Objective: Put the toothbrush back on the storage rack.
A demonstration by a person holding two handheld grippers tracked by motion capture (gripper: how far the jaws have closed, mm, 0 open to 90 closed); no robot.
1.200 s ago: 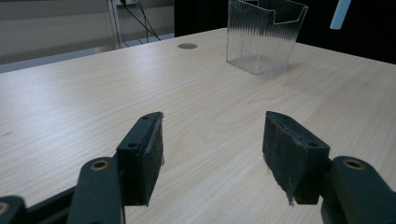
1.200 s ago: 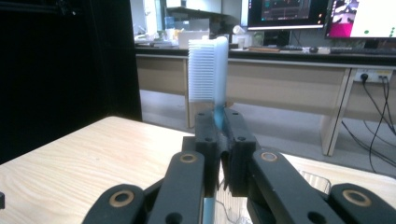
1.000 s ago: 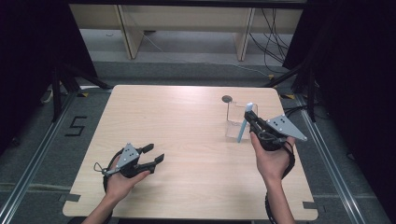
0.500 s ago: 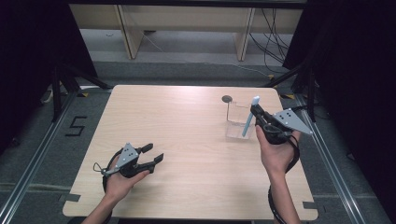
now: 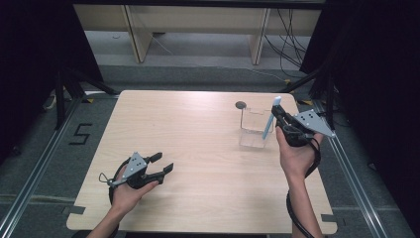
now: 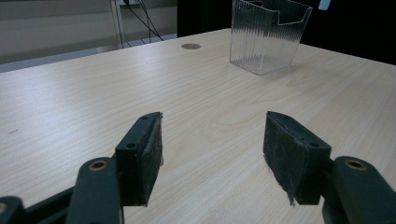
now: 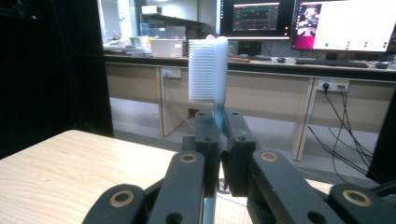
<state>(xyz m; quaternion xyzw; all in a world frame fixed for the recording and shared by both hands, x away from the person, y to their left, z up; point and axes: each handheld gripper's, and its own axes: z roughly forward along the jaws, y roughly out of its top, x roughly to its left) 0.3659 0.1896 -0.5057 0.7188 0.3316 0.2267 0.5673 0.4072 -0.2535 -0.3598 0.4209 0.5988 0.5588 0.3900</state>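
A toothbrush point(image 5: 268, 122) with a light blue handle and white bristles point(image 7: 208, 70) stands upright, head up, in my right gripper point(image 5: 277, 117), which is shut on its handle point(image 7: 219, 126). It hangs just at the right edge of a clear ribbed plastic holder point(image 5: 252, 130) near the table's far right. The left gripper view has the holder point(image 6: 268, 37) standing upright and empty. My left gripper point(image 5: 161, 164) rests low at the near left of the table, open, with nothing between its pads point(image 6: 145, 154).
A small dark round spot point(image 5: 241, 104) marks the light wood table point(image 5: 198, 129) just behind the holder. Metal rails run along the floor on both sides. Desks with monitors point(image 7: 345, 25) stand beyond the table's far edge.
My right gripper has carried the toothbrush farther back and to the right, up beside the holder's right edge. The left gripper has stayed put.
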